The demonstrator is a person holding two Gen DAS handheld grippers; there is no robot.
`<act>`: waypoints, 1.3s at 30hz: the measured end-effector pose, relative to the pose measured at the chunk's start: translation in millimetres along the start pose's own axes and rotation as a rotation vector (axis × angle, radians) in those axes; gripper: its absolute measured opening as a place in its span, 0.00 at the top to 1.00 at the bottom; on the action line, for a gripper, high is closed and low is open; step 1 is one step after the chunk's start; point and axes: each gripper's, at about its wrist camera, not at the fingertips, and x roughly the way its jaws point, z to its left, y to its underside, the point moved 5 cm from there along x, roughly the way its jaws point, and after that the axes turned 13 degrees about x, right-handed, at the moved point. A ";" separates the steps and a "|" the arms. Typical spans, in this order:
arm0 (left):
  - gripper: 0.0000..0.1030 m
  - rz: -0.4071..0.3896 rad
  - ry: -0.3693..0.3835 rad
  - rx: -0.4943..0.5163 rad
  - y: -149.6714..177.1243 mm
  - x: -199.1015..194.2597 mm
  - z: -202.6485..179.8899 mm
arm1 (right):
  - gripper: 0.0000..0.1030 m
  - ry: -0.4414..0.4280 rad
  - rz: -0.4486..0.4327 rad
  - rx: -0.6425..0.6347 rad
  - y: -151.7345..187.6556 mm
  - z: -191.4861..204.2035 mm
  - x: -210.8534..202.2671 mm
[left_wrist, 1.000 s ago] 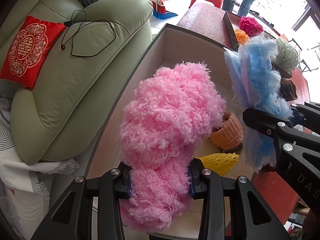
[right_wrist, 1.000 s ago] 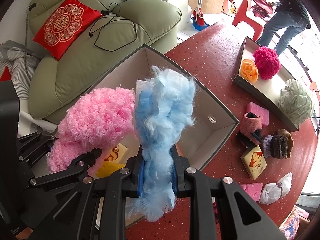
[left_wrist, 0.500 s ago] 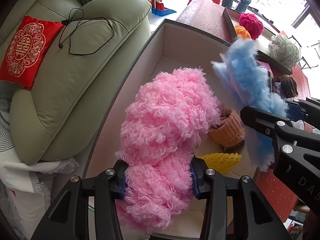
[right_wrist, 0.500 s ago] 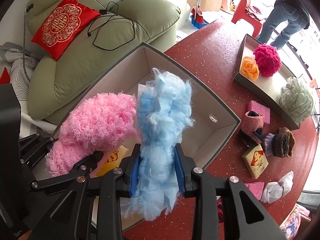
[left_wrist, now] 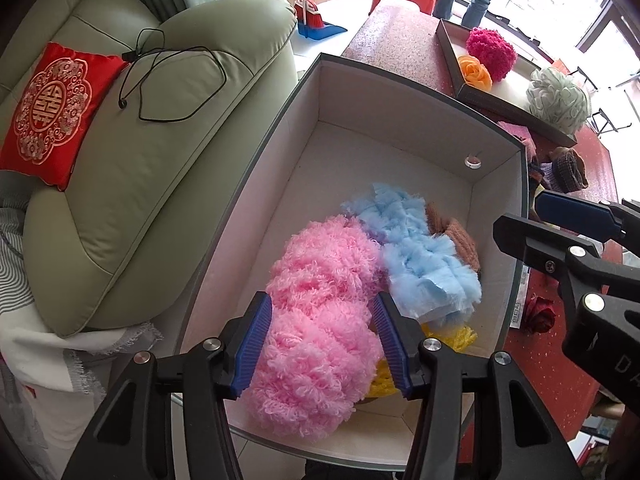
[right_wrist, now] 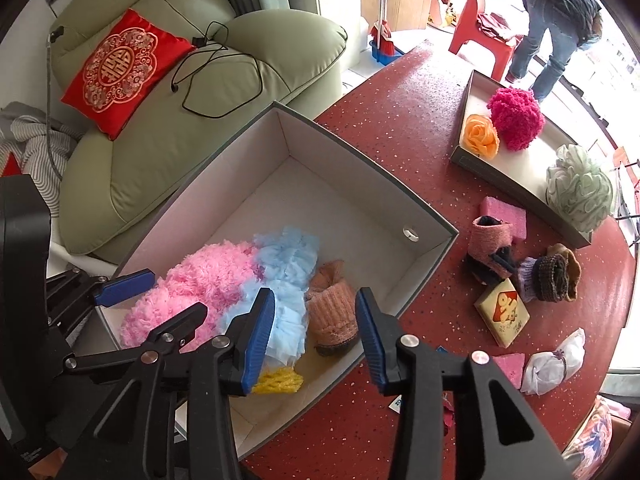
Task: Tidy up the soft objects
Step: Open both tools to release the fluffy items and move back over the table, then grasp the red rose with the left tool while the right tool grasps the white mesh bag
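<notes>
A grey box with a white inside (left_wrist: 400, 76) (right_wrist: 360, 152) stands on the red table. In it lie a pink fluffy piece (left_wrist: 320, 320) (right_wrist: 200, 284) and a light blue fluffy piece (left_wrist: 424, 256) (right_wrist: 284, 264), side by side. My left gripper (left_wrist: 324, 344) (right_wrist: 152, 300) hovers over the pink piece, its jaws opening, the piece showing between the pads but lying down in the box. My right gripper (right_wrist: 316, 336) (left_wrist: 556, 224) hangs above the box's near corner, its jaws opening with nothing between them.
A peach knitted slipper (right_wrist: 332, 312) and a yellow foam net (right_wrist: 276, 380) share the box. A tray (right_wrist: 504, 180) holds a magenta pompom, an orange rose and a green pouf. Sponges, knitted socks, a yellow packet (right_wrist: 502, 312) lie on the table. A green sofa (left_wrist: 140, 168) flanks the box. A person stands far back.
Both grippers opened. The pink and blue fluffy pieces, held up in the jaws before, have dropped into the box.
</notes>
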 end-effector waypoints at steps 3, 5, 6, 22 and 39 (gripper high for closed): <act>0.29 -0.001 0.009 0.010 0.3 -3.9 -4.0 | 0.56 0.004 -0.013 0.015 2.2 -3.5 -5.2; 0.29 -0.016 0.021 0.031 0.2 -8.8 -10.5 | 0.56 0.006 -0.020 0.034 5.1 -8.2 -8.8; 0.29 -0.018 0.031 0.043 0.0 -10.6 -14.6 | 0.56 0.011 -0.025 0.044 7.2 -11.2 -11.2; 0.29 -0.089 0.171 0.405 -8.5 -48.7 -186.3 | 0.55 0.142 -0.058 0.467 89.1 -186.1 -51.4; 0.29 0.035 0.051 0.462 -20.4 66.2 -281.0 | 0.47 0.094 -0.020 0.650 94.2 -337.0 -11.0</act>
